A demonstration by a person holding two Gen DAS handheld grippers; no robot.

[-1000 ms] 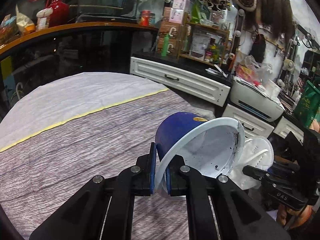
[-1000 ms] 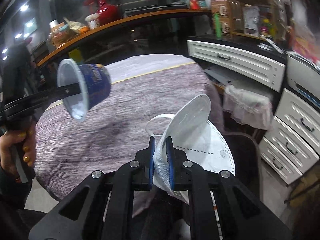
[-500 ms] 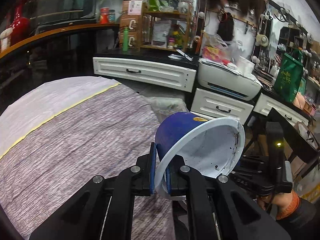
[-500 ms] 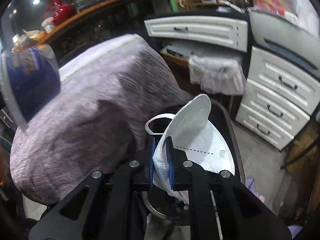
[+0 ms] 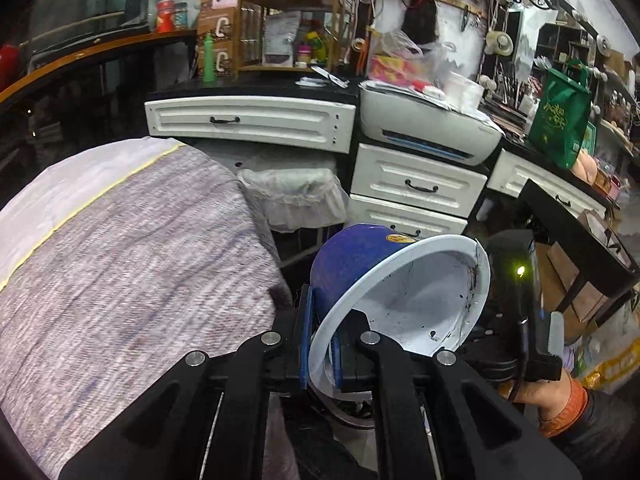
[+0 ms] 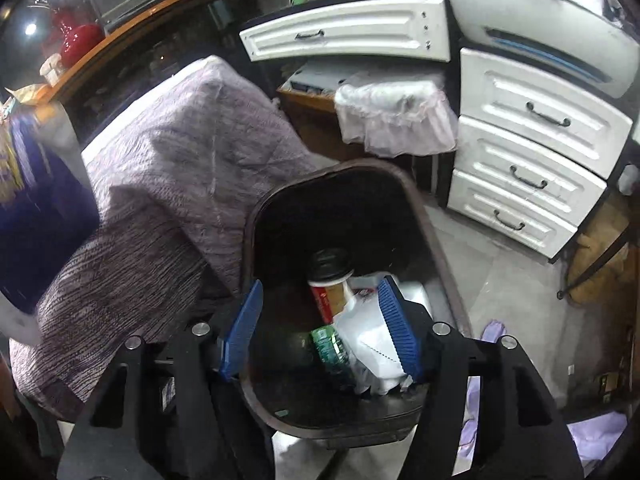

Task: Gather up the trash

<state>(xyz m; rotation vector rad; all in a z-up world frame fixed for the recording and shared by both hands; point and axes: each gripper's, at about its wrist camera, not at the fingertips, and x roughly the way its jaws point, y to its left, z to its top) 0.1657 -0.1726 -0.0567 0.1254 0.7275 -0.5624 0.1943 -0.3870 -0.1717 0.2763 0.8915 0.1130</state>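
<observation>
The white face mask (image 6: pixel 374 340) lay in the dark trash bin (image 6: pixel 434 240) directly beneath my right gripper (image 6: pixel 320 332), whose fingers stood wide apart. Beside it sat a lidded coffee cup (image 6: pixel 330 280). My left gripper (image 5: pixel 320 344) was clamped on the blue cup's (image 5: pixel 352 264) rim.

Blue paper cup (image 5: pixel 360 264) with white inside and white rim, lower centre of the left wrist view, tipped on its side with mouth toward the lower right, dark smears on the inner wall, rim pinched by the left gripper (image 5: pixel 320 344). Dark oval trash bin (image 6: pixel 432 232), open, centre of the right wrist view. Inside, toward its lower right: white face mask (image 6: pixel 372 340), crumpled; coffee cup (image 6: pixel 330 280) with black lid; green bottle (image 6: pixel 330 346).
</observation>
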